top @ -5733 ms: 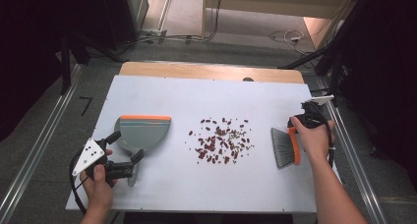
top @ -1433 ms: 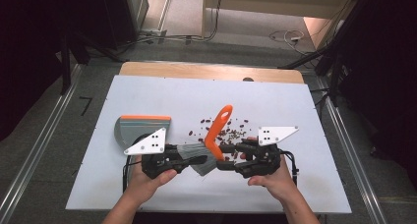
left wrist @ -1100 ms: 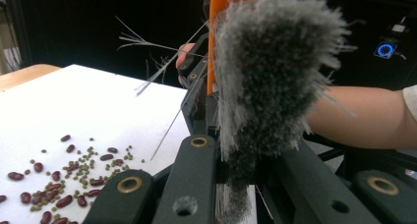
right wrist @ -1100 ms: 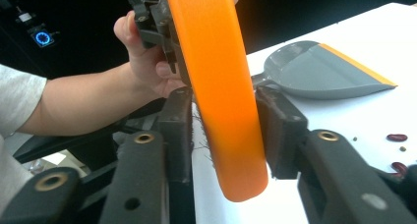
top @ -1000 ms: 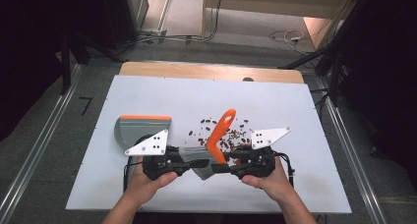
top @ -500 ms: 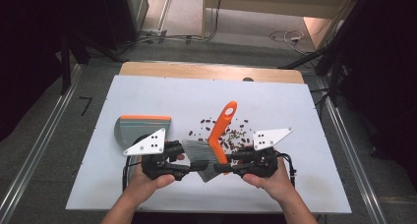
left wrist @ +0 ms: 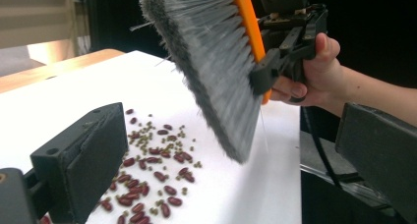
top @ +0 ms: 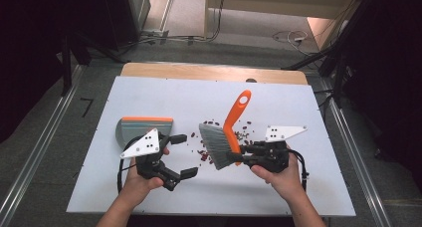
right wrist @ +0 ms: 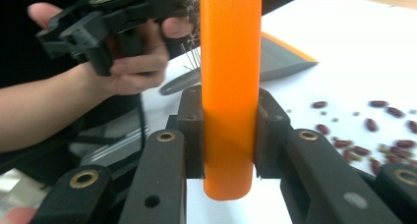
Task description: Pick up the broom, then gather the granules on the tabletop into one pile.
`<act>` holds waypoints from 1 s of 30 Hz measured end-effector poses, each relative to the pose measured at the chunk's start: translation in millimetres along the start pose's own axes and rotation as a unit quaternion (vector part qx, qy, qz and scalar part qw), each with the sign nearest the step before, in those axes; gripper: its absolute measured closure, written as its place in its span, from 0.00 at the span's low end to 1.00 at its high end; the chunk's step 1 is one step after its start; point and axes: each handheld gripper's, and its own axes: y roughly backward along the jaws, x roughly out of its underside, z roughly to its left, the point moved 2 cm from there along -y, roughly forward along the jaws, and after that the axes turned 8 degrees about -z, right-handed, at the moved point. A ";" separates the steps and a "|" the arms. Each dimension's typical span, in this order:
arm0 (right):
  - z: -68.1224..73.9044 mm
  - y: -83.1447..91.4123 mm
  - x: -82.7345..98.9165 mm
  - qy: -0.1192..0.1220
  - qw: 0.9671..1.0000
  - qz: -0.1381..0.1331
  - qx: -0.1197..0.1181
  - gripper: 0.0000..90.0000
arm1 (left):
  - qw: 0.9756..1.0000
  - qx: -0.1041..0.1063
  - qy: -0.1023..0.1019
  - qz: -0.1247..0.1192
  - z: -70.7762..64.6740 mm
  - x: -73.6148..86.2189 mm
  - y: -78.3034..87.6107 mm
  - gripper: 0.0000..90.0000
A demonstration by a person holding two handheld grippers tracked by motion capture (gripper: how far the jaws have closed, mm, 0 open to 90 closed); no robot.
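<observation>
A hand brush [top: 234, 120] with an orange handle and grey bristles hangs over the table's middle, and my right gripper [top: 238, 157] is shut on the handle near the head. In the right gripper view both pads press the orange handle [right wrist: 230, 86]. My left gripper [top: 186, 155] stands left of the bristles. Its jaws have just been opening and are wide apart with nothing between them. In the left gripper view the bristles [left wrist: 206, 71] hang just beyond the jaws, over scattered red and green beans [left wrist: 157, 165]. A grey dustpan [top: 142, 127] with an orange lip lies behind the left hand.
The beans [top: 204, 155] are strewn across the middle of the white table [top: 298, 187], under and around the brush. A wooden strip [top: 209, 70] runs along the far edge. Cables trail from both grippers toward the near edge.
The left gripper's jaws have opened wide and let go of the brush head. The right gripper keeps the handle, and the brush stands a little more upright.
</observation>
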 end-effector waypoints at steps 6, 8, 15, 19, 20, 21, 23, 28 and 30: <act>-5.7 5.7 -0.7 0.000 0.999 0.001 0.052 0.76 | 1.000 -0.023 -0.006 0.007 4.8 5.7 7.7 0.00; -10.1 7.6 -1.4 -0.006 0.997 0.003 0.073 0.76 | 0.999 -0.031 -0.005 0.007 6.6 7.0 10.2 0.00; -22.4 13.6 -0.5 -0.019 0.993 0.001 0.114 0.76 | 0.999 -0.051 -0.012 0.014 11.8 11.8 20.8 0.00; -28.9 17.3 1.6 -0.028 0.988 0.009 0.150 0.76 | 0.998 -0.060 -0.011 0.014 14.7 13.2 26.5 0.00; -30.2 18.1 1.9 -0.028 0.986 0.013 0.161 0.76 | 0.998 -0.062 -0.010 0.014 15.0 13.9 27.4 0.00; -31.4 18.9 2.2 -0.024 0.985 0.016 0.170 0.76 | 0.998 -0.064 -0.011 0.017 15.5 14.8 28.5 0.00; -32.9 20.8 2.3 -0.019 0.984 0.018 0.176 0.76 | 0.997 -0.069 -0.010 0.018 15.7 16.5 30.5 0.00; -41.6 26.8 -2.2 -0.024 0.975 0.027 0.220 0.76 | 0.997 -0.079 -0.012 0.016 17.0 18.4 36.8 0.00; -47.2 30.4 -4.6 -0.022 0.970 0.034 0.239 0.76 | 0.996 -0.085 -0.010 0.016 17.9 20.3 40.9 0.00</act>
